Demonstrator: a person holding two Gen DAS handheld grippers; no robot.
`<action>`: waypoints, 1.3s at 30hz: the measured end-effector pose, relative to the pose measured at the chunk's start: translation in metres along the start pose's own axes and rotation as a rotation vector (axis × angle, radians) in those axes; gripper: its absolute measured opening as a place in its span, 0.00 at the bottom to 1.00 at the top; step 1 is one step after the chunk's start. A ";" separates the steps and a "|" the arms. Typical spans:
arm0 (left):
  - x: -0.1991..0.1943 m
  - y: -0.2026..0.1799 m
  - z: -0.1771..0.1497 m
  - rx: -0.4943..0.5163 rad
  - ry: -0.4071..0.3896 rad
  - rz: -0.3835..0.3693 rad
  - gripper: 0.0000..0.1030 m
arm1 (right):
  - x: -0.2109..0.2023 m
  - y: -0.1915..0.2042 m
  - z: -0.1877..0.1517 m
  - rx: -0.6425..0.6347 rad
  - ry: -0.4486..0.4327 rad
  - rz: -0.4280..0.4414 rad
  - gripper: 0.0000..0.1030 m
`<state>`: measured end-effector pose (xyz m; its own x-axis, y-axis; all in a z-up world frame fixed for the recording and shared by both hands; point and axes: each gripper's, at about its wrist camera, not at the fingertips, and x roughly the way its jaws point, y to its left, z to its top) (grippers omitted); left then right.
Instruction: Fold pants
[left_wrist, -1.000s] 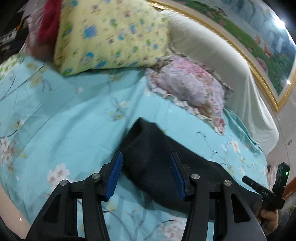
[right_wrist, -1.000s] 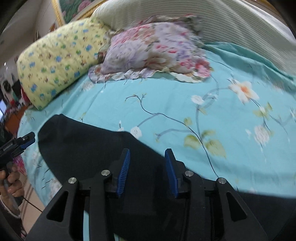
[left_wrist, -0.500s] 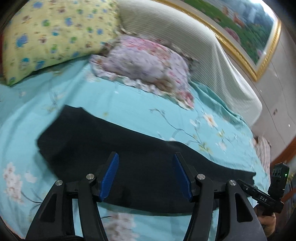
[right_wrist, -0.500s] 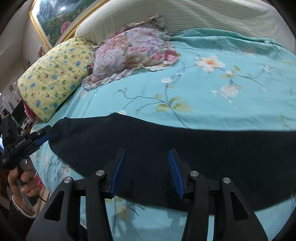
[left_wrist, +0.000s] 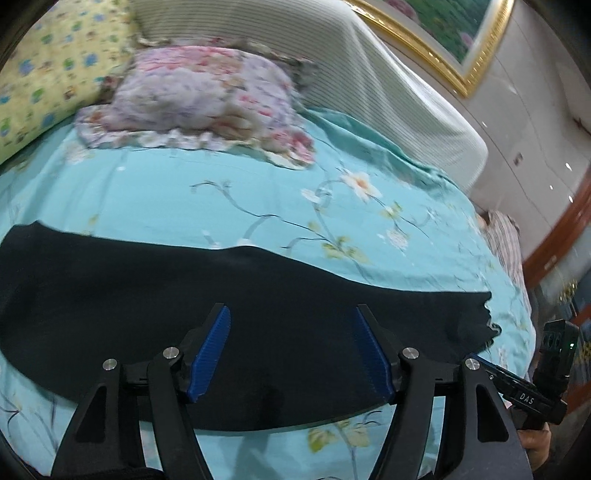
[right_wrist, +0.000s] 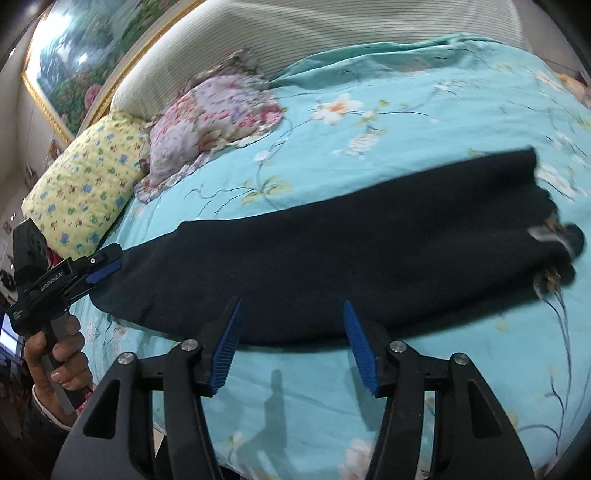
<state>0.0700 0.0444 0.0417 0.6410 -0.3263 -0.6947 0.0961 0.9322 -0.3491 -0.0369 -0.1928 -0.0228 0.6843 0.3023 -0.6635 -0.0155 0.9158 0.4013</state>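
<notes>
Your left tool (left_wrist: 295, 350) and right tool (right_wrist: 291, 343) both have their jaws opening, with nothing clamped between them. The dark pants (right_wrist: 332, 254) lie in a long flat strip across the bed (right_wrist: 424, 122), well apart from the two pillows (right_wrist: 214, 122) by the headboard.

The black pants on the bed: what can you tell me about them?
The black pants lie flat in a long band across the turquoise flowered bedsheet. The cloth looks soft, matte and thick. Small metal fittings show at the right end in the right wrist view. Neither gripper touches them; both hover open above the near edge.
</notes>
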 end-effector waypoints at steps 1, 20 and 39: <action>0.003 -0.007 0.001 0.015 0.008 -0.005 0.67 | -0.003 -0.004 -0.001 0.010 -0.005 -0.007 0.56; 0.068 -0.116 0.010 0.268 0.142 -0.093 0.71 | -0.051 -0.099 -0.010 0.315 -0.140 -0.123 0.65; 0.163 -0.242 0.024 0.543 0.352 -0.264 0.73 | -0.041 -0.154 0.000 0.592 -0.226 -0.047 0.16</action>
<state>0.1698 -0.2306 0.0277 0.2682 -0.4988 -0.8242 0.6402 0.7316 -0.2344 -0.0627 -0.3466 -0.0581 0.8124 0.1431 -0.5653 0.3799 0.6054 0.6993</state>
